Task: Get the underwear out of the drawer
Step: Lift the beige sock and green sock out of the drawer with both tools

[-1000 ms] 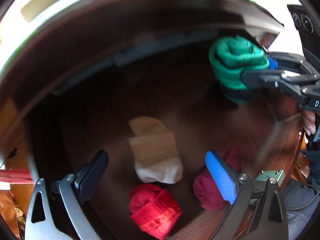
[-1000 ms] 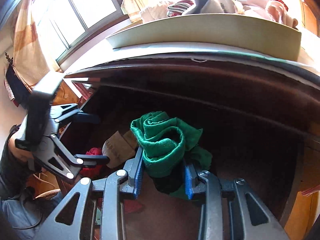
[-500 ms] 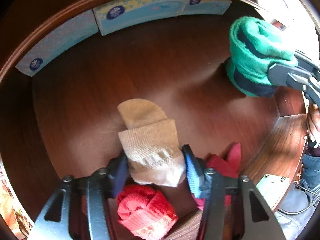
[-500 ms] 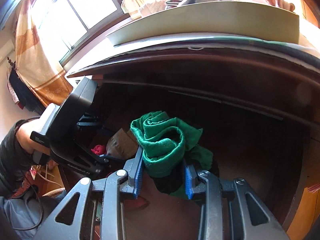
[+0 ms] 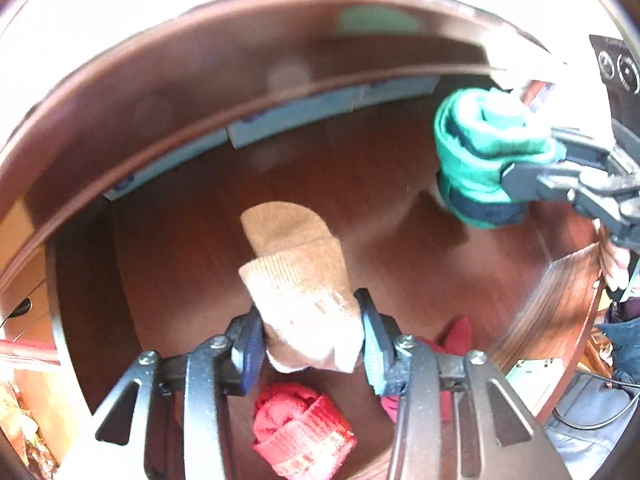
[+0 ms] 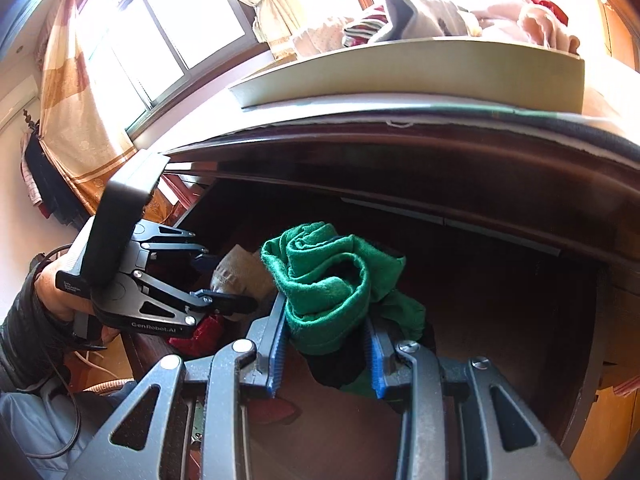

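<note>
Your left gripper [image 5: 310,342] is closing its fingers on the rolled beige bundle [image 5: 300,288], which sits pinched between the pads above the drawer [image 5: 180,240] floor, with a red roll [image 5: 304,432] at six o'clock and a magenta piece [image 5: 452,340] at four o'clock still lying in the drawer. Your right gripper [image 6: 324,354] has its fingers clenched on the rolled green underwear [image 6: 324,276], held over the open drawer at the left view's two o'clock. On the left gripper's body you can read "GenRobot.AI"; a smaller label beside it and the print on the pale blue boxes [image 5: 280,120] at the drawer's back are too blurred.
</note>
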`<state>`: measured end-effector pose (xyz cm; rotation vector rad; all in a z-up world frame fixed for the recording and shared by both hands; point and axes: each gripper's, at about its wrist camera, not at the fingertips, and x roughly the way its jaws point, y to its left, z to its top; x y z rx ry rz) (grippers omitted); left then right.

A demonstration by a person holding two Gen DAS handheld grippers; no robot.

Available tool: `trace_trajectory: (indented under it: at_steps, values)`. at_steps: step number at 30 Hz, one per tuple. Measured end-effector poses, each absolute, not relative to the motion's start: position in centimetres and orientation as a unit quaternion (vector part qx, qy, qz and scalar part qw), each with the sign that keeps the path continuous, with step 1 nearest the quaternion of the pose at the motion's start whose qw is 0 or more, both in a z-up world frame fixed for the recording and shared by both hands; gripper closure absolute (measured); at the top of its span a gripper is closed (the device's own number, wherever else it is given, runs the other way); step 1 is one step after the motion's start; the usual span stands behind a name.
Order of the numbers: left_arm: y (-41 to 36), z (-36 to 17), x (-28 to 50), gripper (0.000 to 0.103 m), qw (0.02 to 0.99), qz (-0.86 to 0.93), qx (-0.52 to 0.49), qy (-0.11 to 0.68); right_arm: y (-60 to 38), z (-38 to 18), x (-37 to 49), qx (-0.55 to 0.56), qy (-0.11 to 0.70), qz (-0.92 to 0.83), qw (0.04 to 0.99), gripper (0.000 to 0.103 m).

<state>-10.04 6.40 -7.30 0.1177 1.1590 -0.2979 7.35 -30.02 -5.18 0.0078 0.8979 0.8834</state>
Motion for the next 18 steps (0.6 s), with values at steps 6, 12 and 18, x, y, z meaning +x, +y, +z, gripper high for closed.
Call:
trace_trajectory:
  at_steps: [6, 12, 18]
  values:
    - [8.1, -6.1, -11.3, 0.063, 0.844, -0.139, 0.032, 0.516, -30.2, -5.0, 6.3, -0.002, 0.405, 0.418, 0.813, 0.067]
    - [8.6, -4.4, -12.6, 0.063, 0.864, -0.130, 0.021, 0.486, -30.6, -4.9, 5.4, -0.006, 0.392, 0.425, 0.816, 0.067]
    - [10.2, -2.9, -13.0, 0.063, 0.874, -0.121, 0.020, 0.470, -31.2, -4.5, 5.1, -0.009, 0.381, 0.429, 0.819, 0.067]
